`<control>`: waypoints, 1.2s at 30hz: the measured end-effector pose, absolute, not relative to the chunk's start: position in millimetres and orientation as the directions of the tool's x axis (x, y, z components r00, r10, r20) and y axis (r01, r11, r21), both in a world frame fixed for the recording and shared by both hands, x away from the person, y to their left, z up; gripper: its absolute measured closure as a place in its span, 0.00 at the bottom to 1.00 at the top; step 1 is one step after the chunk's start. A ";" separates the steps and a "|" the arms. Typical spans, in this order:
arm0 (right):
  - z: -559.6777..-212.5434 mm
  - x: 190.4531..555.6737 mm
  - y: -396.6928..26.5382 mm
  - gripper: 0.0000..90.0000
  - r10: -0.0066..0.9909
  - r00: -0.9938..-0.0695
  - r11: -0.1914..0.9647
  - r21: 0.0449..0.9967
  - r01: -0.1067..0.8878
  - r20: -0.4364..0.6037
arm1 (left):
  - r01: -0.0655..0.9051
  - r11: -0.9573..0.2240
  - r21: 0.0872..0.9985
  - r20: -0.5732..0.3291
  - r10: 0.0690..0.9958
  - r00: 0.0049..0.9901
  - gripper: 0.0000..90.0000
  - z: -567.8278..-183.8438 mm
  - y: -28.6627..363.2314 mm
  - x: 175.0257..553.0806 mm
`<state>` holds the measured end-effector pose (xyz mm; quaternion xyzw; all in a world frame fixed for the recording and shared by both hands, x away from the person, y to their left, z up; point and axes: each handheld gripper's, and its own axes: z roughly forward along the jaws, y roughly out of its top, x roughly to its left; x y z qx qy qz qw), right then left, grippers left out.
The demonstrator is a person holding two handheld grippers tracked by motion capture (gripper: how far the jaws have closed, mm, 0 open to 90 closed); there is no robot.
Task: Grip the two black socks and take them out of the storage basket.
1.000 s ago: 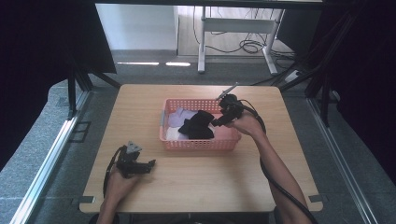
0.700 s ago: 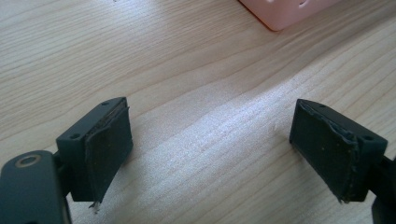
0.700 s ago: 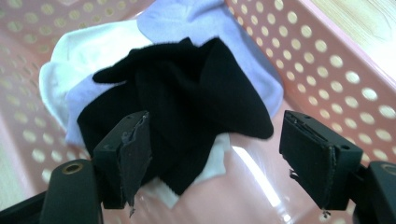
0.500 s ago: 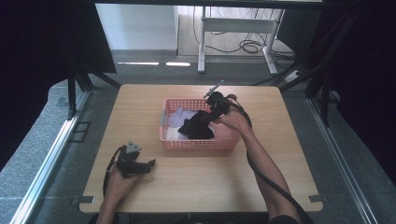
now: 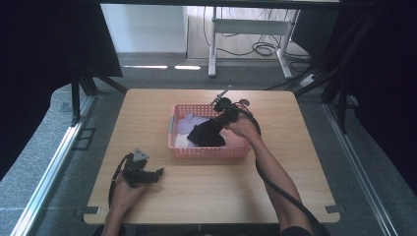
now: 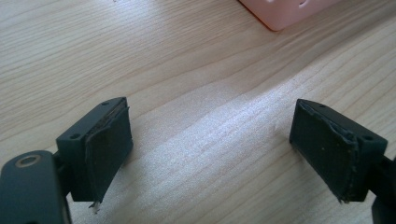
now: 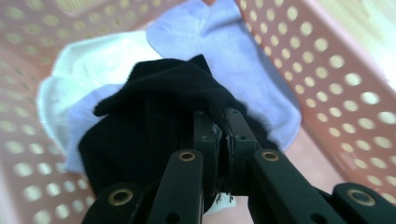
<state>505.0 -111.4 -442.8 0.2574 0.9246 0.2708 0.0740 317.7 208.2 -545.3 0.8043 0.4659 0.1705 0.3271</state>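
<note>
Step in hand looks like pulling laundry out of the pink basket (image 5: pixel 206 151): right gripper (image 7: pixel 223 135) sits inside the basket, jaws pressed together on a fold of the black sock (image 7: pixel 163 102), pinching it. High view shows the right gripper (image 5: pixel 223 112) over the basket's far right part with the black sock (image 5: pixel 206 133) draped below it, part raised, lower end on the pile in the basket. Under it lie a lavender sock (image 7: pixel 243 60) toward the basket's far wall and a white garment (image 7: pixel 88 65) beside that; exact type of the white piece unclear. Next move, as a guess: lift straight up clear of the basket rim without dragging the lavender piece, then carry it to bare table in front of the basket. Left gripper (image 5: pixel 142 172) rests on the wooden table (image 5: pixel 206 191) near the basket's front left, well apart from it, jaws spread wide, nothing between them; its own view (image 6: pixel 210 149) shows worn rubber pads (image 6: pixel 108 144) with frayed edges. Basket is rigid perforated plastic, round holes; socks soft knit, limp; table is pale wood-grain laminate, smooth.
</note>
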 end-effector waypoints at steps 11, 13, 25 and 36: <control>-389.1 490.8 -128.4 0.95 0.521 -0.853 0.683 0.607 0.405 -0.017 | 0.638 -0.351 0.686 -0.032 0.861 0.507 0.14 -545.3 208.1 317.7; -380.6 488.5 -130.9 0.95 0.523 -0.852 0.682 0.612 0.401 -0.025 | 0.638 -0.351 0.685 -0.031 0.862 0.507 0.14 -545.2 208.0 317.6; -345.5 479.3 -150.2 0.95 0.551 -0.834 0.643 0.654 0.398 -0.035 | 0.636 -0.353 0.686 -0.026 0.862 0.507 0.14 -545.3 207.9 317.7; -326.8 473.5 -176.3 0.95 0.592 -0.805 0.604 0.680 0.416 -0.033 | 0.637 -0.351 0.686 -0.028 0.862 0.506 0.14 -545.3 207.7 317.7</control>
